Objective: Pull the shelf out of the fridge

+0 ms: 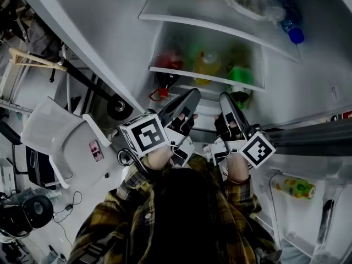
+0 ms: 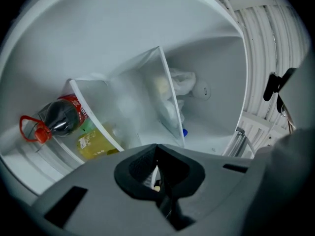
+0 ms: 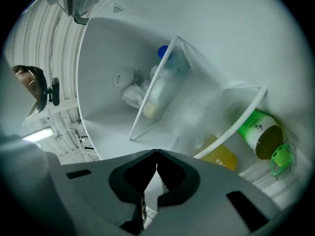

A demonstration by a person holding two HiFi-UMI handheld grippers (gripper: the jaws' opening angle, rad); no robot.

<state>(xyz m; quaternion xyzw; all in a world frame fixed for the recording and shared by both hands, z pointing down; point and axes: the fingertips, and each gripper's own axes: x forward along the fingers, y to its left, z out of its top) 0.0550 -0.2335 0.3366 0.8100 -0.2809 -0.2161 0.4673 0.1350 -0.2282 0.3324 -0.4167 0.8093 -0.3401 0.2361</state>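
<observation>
up at the open fridge, newbie asks: which step is this, has the pull started yet?

regular answers: nah, reads like the approach to me. the left gripper (image 1: 192, 97) and right gripper (image 1: 225, 99) are both raised side by side toward the fridge. both sets of jaws are clenched tight with nothing between them, plain in both gripper views. neither touches a shelf as far as i can see.

newbie: so where's the shelf compared to the jaws?

regular: ahead of the tips and a bit above. nearest is the lower glass shelf (image 1: 203, 76), its front edge near the tips but apart. it's carrying a cola bottle (image 2: 59, 119), a yellow bottle (image 2: 96, 141) and a green bottle (image 3: 258, 129), which look to be lying on their sides. the upper shelf (image 1: 220, 26) sits further up, with bags and a blue-capped bottle (image 1: 294, 32). can't tell which one is meant.

my guess for the next move: release the jaws, bring one to each end of the front edge and clamp on. then draw it out level, since those bottles could roll.
</observation>
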